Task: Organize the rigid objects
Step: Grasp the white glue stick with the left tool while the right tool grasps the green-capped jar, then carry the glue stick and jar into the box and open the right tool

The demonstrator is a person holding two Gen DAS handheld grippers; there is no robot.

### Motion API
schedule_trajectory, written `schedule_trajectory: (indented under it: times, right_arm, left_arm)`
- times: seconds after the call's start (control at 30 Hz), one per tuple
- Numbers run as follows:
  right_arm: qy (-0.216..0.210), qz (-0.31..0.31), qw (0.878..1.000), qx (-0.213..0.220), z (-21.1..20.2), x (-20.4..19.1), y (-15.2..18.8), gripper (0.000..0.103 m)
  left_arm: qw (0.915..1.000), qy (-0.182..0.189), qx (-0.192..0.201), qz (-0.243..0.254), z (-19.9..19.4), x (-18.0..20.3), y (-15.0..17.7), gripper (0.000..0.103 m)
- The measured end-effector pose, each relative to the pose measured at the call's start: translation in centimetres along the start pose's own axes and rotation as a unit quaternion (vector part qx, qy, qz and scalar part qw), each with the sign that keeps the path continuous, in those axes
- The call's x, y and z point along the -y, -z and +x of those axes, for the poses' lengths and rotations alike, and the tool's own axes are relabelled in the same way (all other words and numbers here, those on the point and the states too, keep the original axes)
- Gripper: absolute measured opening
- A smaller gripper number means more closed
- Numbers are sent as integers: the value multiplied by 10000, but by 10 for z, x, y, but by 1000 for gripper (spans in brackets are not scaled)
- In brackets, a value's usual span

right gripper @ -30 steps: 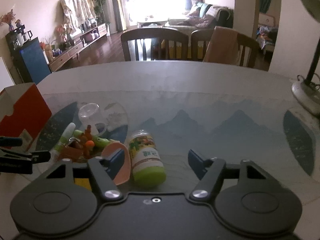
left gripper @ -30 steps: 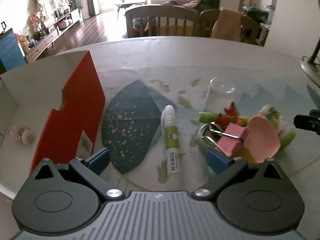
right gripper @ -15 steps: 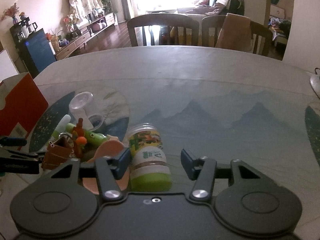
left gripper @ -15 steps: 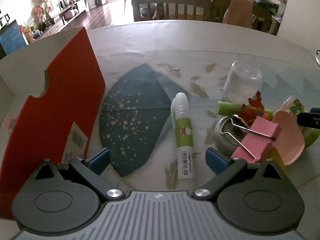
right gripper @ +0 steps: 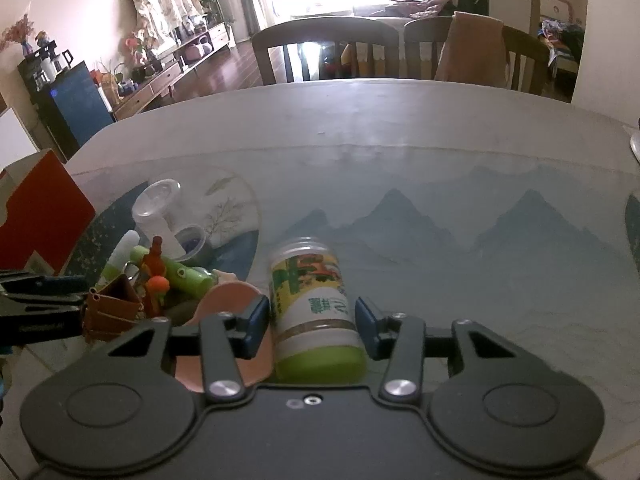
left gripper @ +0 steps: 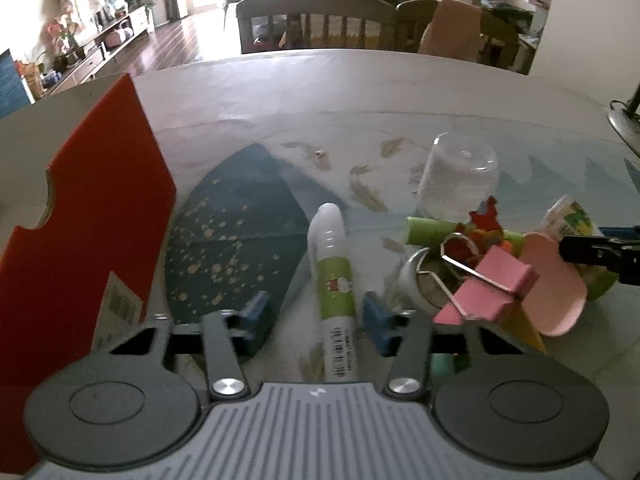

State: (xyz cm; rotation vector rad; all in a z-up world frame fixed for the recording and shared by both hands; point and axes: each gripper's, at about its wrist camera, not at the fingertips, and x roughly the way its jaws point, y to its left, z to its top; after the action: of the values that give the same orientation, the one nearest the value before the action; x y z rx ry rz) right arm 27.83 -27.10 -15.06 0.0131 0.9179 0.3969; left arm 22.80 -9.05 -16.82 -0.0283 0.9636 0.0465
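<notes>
Left gripper [left gripper: 316, 316]: jaws have just been closing on the white glue tube [left gripper: 334, 280], which lies between the blue pads. A sliver of table shows on each side of the tube, so the pads look not quite on it yet; at this angle that is hard to be sure of.
Glue tube axis: long axis runs straight away from the left gripper, barcode end nearest, rounded cap farthest. The pads straddle it across its narrow width, at the green label.
Right gripper [right gripper: 312, 320]: jaws have just been closing around the green-capped jar [right gripper: 314, 312], which lies on its side. The left pad seems to meet the jar wall and the right pad stands just off it, so the grip looks unfinished.
Jar axis: green cap toward the right gripper, clear end pointing away, so the pads come at its round sides.
Which hand is nearer: each thing sits inside its own gripper's span, with no crossing over.
Pile between them: pink binder clip [left gripper: 492, 284], pink scoop [left gripper: 556, 288] and clear cup [left gripper: 460, 184] crowd just right of the tube, and the scoop touches the jar's side.
Red box [left gripper: 80, 248]: stands open at the left of the table [right gripper: 400, 128], just beside the left gripper and the likely drop place.
</notes>
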Motion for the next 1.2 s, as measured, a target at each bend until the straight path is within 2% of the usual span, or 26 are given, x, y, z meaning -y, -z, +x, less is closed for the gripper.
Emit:
schedule_trajectory:
  times: [0.1, 0.13, 0.17, 0.4, 0.77, 1.2]
  right_arm:
    - [-4, 66, 10000, 1, -2, 2, 1, 44]
    - [-1, 93, 10000, 0, -3, 2, 1, 44]
    - [0, 121, 9999, -6, -4, 2, 1, 43]
    - [28, 325, 9995, -6, -15, 2, 6, 43]
    - [16, 546, 9982, 237, -61, -7, 15, 43]
    - [-39, 332, 9982, 493, -122, -55, 13, 43]
  left_arm:
    - [10000, 42, -21, 19, 0, 0, -2, 28]
    - [10000, 66, -27, 8, -1, -1, -2, 19]
    - [9999, 98, -37, 1, -1, -2, -3, 17]
    - [9996, 257, -28, -72, -6, -5, -6, 17]
    - [9984, 508, 101, -248, -39, -12, -3, 17]
    - [9958, 811, 336, -256, -97, -19, -8, 17]
